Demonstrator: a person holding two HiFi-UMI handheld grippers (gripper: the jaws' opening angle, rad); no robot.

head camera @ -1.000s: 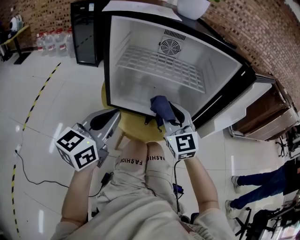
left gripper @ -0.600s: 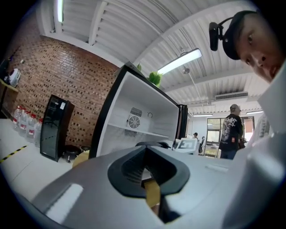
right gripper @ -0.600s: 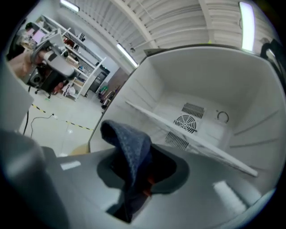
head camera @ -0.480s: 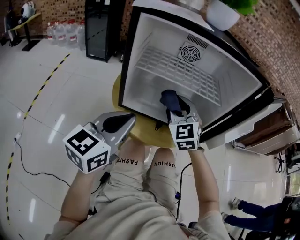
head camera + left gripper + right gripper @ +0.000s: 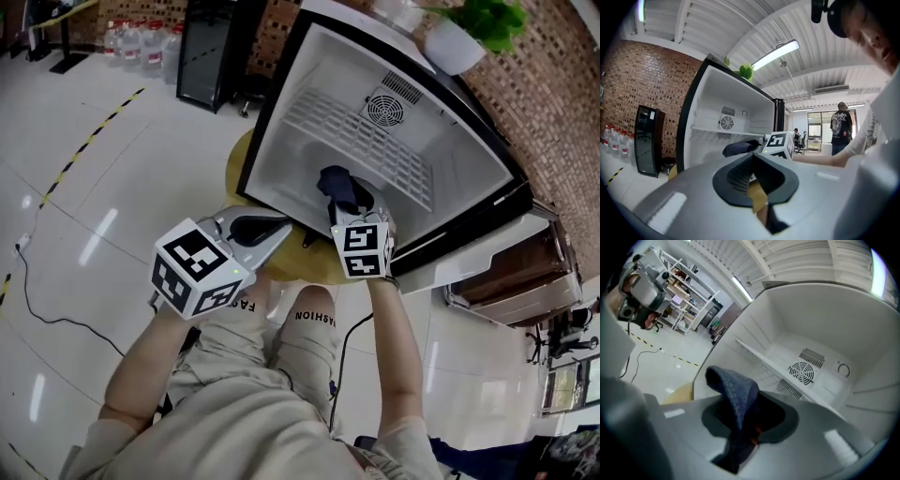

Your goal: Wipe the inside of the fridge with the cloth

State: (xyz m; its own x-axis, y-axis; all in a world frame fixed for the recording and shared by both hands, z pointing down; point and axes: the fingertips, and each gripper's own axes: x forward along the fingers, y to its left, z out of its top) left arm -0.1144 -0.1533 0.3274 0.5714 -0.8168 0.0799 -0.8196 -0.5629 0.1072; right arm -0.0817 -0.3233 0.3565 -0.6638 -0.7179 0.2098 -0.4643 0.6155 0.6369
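The small fridge [image 5: 281, 150] stands open, white inside, with a wire shelf [image 5: 361, 141] and a round fan grille [image 5: 385, 110] on the back wall. My right gripper [image 5: 349, 202] is shut on a dark blue cloth [image 5: 336, 182], just inside the fridge's lower front edge. In the right gripper view the cloth [image 5: 733, 390] bunches up out of the shut right gripper [image 5: 745, 425] towards the fridge's back wall. My left gripper [image 5: 279, 228] is shut and empty, low in front of the fridge's left corner. From the left gripper view, the shut left gripper [image 5: 752, 183] looks along at the cloth [image 5: 739, 148].
The fridge rests on a round yellow table [image 5: 314, 264]. Its door [image 5: 487, 248] hangs open at the right. A potted plant [image 5: 464, 33] sits on top. A black cabinet [image 5: 208, 47] and water bottles [image 5: 131, 42] stand at the back left. A cable [image 5: 56, 309] crosses the floor.
My right gripper has carried the cloth from the fridge's front edge a little way inside. My left gripper has come closer to the fridge's front. The head view has shifted.
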